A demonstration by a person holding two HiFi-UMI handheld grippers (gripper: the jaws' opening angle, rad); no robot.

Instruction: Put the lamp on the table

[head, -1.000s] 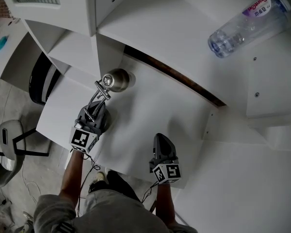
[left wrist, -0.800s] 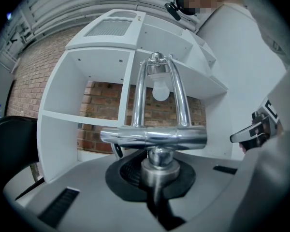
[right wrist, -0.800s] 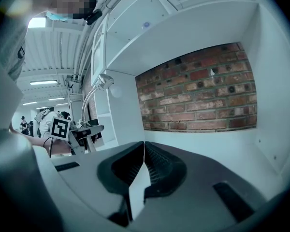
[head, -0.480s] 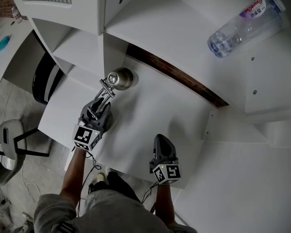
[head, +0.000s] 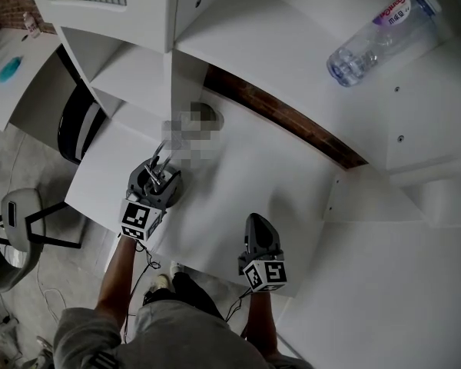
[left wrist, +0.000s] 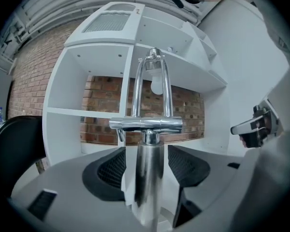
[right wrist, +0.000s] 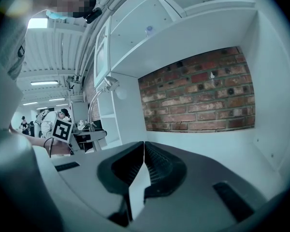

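Head view: a chrome desk lamp point(head: 208, 117) stood on the white table point(head: 238, 167) near its far left corner, its head partly under a blur patch. The left gripper point(head: 160, 174) sat at the lamp's post; the right gripper point(head: 255, 220) rested by the table's near edge, well apart from it. A clear plastic bottle point(head: 380, 37) lay on the shelf unit point(head: 261, 44) above. Left gripper view: the jaws had just been opening and stood wide, the thick polished post upright between the pads but touching neither. Above it ran a short crossbar, two slim parallel rods and a white bulb. Right gripper view: the jaws were pressed together on nothing, with the lamp small at the far left. The lamp looked stiff, metal and probably weighty, slick where polished, and its bulb fragile; the thick lower post seemed the safest place to grasp.
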